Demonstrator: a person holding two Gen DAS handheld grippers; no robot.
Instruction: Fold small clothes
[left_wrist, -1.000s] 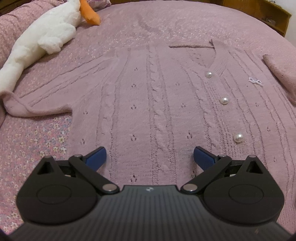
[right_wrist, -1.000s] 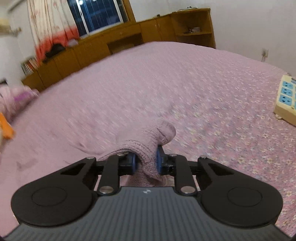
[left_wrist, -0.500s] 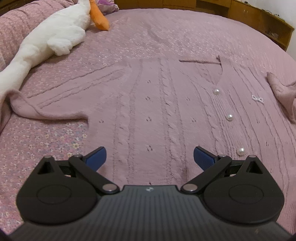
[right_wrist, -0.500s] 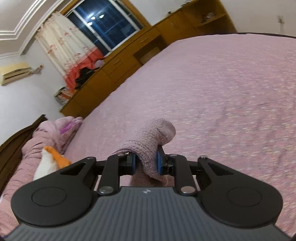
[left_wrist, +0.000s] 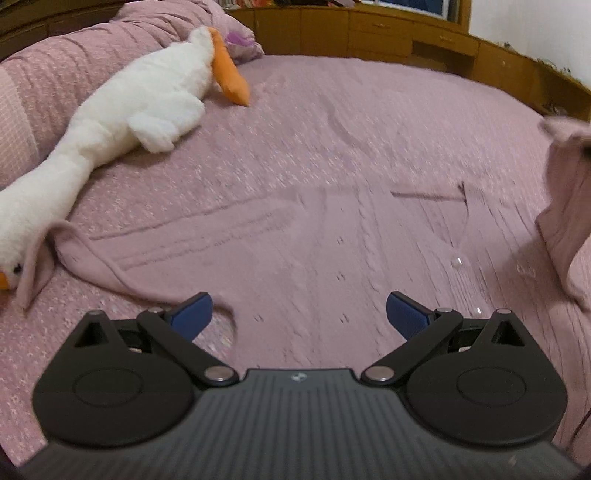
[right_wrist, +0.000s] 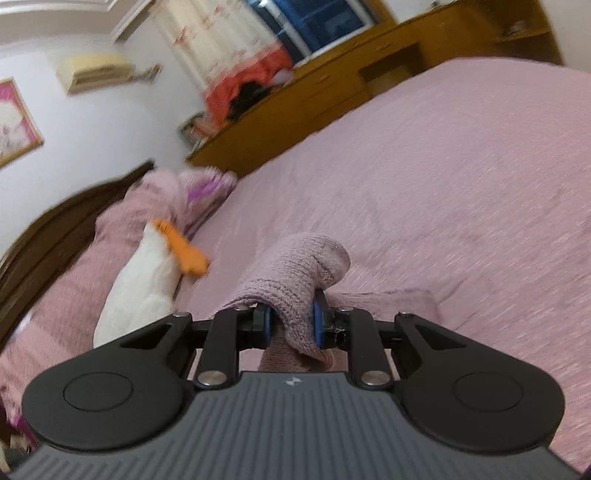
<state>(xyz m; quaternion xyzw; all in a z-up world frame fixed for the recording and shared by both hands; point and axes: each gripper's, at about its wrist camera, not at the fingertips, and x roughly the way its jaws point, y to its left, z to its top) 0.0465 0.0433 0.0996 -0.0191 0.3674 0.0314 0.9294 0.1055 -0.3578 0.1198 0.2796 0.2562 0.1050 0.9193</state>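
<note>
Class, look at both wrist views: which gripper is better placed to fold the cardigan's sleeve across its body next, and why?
Right. The right gripper already has its jaws shut on the sleeve cuff, lifted off the bed. The left gripper is open and holds nothing above the cardigan.

We see the right tongs (right_wrist: 291, 326) pinched on a bunched fold of pink knit sleeve (right_wrist: 303, 266), which humps up over the blue pads (right_wrist: 318, 325) above the pink bed (right_wrist: 443, 177). To the left a white plush goose (right_wrist: 144, 273) with an orange beak lies by rumpled bedding (right_wrist: 173, 195). Behind stand a wooden cabinet (right_wrist: 332, 96), a curtain (right_wrist: 229, 40) and a wall air conditioner (right_wrist: 94, 70).
</note>
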